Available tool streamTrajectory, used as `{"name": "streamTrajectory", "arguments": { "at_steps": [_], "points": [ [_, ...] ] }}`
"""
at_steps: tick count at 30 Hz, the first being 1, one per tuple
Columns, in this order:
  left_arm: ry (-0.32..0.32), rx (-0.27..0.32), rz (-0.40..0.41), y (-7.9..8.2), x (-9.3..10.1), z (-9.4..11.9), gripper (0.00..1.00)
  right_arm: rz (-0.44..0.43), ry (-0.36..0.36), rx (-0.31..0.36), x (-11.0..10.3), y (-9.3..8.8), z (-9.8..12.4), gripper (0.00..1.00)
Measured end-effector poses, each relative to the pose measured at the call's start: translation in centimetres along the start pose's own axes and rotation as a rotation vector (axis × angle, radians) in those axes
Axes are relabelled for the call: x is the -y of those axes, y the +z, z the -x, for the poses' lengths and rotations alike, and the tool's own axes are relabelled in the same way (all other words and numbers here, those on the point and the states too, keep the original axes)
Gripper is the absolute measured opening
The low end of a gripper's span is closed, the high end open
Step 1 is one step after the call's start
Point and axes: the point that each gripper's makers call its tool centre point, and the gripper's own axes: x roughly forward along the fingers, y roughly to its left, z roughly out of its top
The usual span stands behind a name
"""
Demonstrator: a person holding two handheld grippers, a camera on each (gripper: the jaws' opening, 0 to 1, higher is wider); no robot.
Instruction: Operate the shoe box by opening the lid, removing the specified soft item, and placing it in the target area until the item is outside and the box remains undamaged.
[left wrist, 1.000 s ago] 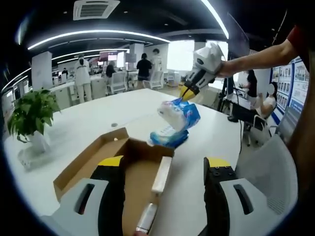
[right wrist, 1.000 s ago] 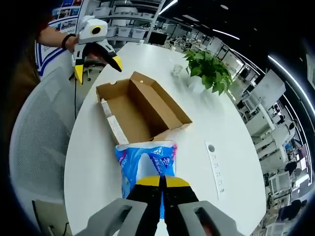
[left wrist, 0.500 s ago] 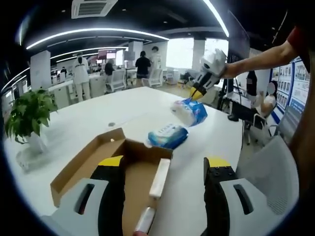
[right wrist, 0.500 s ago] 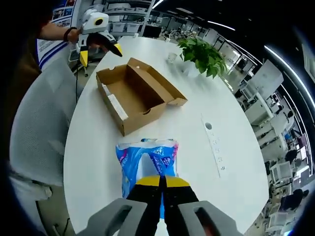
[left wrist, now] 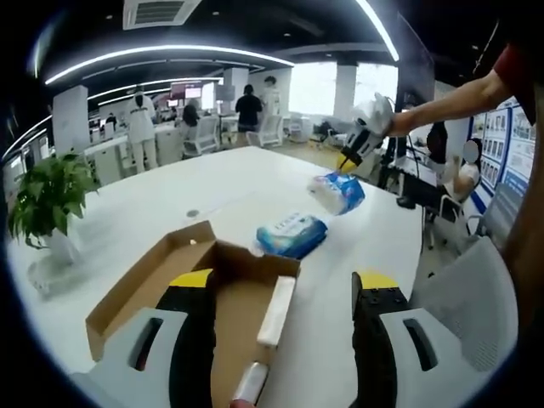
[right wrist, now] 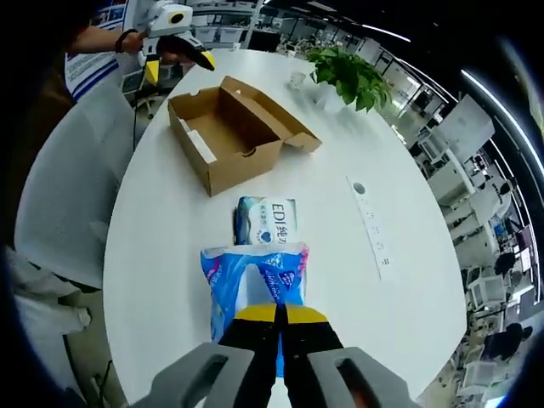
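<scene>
The brown cardboard shoe box lies open on the white table, lid flap spread, and my left gripper stands open right over its near end. A blue soft tissue pack rests on the table just past the box. Farther off, my right gripper hangs shut on a second blue pack, lifted above the table. In the right gripper view that gripper clamps the held pack, the other pack lies beyond it, then the box and the left gripper.
A potted plant stands at the table's left side, also the plant. A grey chair sits by the near edge, chair. A socket strip is set in the table. People stand far behind.
One blue pack dropped from the held bundle onto the table beside the box. The right gripper carried the other pack farther away from the box. The left gripper stayed open over the box.
</scene>
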Motion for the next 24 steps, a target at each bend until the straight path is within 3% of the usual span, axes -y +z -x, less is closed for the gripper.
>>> {"name": "streamTrajectory", "arguments": {
  "at_steps": [11,24],
  "points": [
    [0.029,-0.019,0.012,-0.6,-0.5,0.4,0.64,0.011,0.025,-0.047,1.1,-3.3,-0.9,0.00],
    [0.073,-0.034,0.024,-1.1,-0.9,1.4,0.64,0.039,0.062,-0.095,1.8,-5.6,-2.5,0.00]
  ]
}}
